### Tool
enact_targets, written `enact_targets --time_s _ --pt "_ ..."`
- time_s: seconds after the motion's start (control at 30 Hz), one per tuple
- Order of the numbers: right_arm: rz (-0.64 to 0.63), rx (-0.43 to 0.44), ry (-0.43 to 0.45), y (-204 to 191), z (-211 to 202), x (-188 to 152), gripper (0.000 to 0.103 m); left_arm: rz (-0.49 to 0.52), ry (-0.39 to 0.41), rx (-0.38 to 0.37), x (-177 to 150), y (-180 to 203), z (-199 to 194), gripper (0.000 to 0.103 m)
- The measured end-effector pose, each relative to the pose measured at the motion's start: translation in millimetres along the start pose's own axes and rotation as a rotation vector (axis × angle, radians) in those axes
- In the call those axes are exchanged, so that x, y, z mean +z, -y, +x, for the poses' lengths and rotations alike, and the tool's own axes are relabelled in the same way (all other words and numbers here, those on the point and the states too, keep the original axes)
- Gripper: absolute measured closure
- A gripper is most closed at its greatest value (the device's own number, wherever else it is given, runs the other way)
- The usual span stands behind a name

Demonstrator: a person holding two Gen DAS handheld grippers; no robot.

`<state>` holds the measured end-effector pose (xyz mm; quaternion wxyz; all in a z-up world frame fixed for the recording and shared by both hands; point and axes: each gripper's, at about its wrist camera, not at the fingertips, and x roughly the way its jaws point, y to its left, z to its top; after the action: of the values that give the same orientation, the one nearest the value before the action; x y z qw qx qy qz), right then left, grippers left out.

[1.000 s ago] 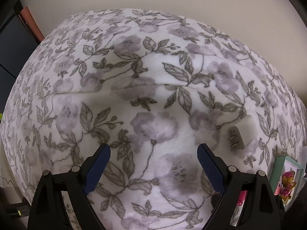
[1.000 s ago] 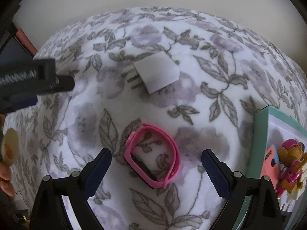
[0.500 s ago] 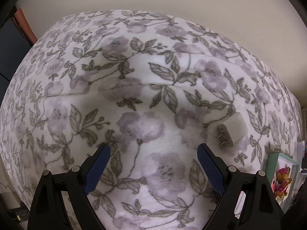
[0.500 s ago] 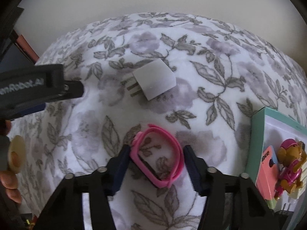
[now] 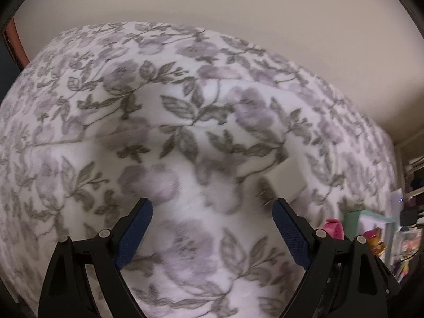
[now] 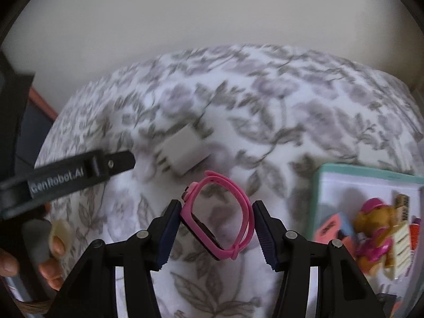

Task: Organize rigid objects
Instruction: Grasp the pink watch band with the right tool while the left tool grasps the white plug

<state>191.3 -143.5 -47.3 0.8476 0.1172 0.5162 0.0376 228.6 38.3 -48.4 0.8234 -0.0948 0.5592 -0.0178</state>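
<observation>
Pinching the pink watch [image 6: 220, 217] between its fingers, the right gripper [image 6: 216, 212] holds it over the floral blanket [image 6: 304, 122], just in front of the white charger [image 6: 185, 153]. The left gripper [image 5: 212, 213] hangs wide and empty, left of the charger.

The blanket [image 6: 304, 122] is soft, matt fleece cloth. The pink watch band [image 6: 239, 198] looks like smooth rubbery plastic. The white charger [image 6: 185, 152] is matt plastic.

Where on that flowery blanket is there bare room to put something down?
The floral blanket lies bare left of the white charger, and beyond it toward the wall. It is crowded on the right, where charger, pink watch in the right gripper and toy box sit close.
</observation>
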Motion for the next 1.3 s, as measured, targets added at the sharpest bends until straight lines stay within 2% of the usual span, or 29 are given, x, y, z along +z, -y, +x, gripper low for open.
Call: enact_targets --time_s 0.1,0.3,0.47,0.6,0.67,0.83,1.23,1.3 --pt "0.034 0.009 0.035 12 -12 5 0.045 0.006 0.012 -0.046 1 5 4 0.011" --pt "0.075 0.011 0.101 29 -34 16 0.045 0.029 0.046 -0.07 3 15 13 0.011" --pt "0.094 0.016 0.133 39 -45 20 0.045 0.09 0.095 -0.064 1 32 16 0.011" --pt "0.096 0.006 0.136 43 -43 21 0.045 0.13 0.097 -0.067 -2 45 24 0.014" --pt "0.1 0.003 0.131 45 -41 20 0.045 0.148 0.092 -0.065 -4 50 29 0.022" --pt "0.105 -0.001 0.116 49 -35 19 0.045 0.172 0.089 -0.071 -9 59 41 0.022" --pt "0.084 -0.009 0.088 44 -27 16 0.045 0.152 0.117 -0.089 -8 61 51 0.023" --pt "0.082 -0.008 0.087 44 -27 16 0.045 0.159 0.124 -0.095 -9 63 51 0.032"
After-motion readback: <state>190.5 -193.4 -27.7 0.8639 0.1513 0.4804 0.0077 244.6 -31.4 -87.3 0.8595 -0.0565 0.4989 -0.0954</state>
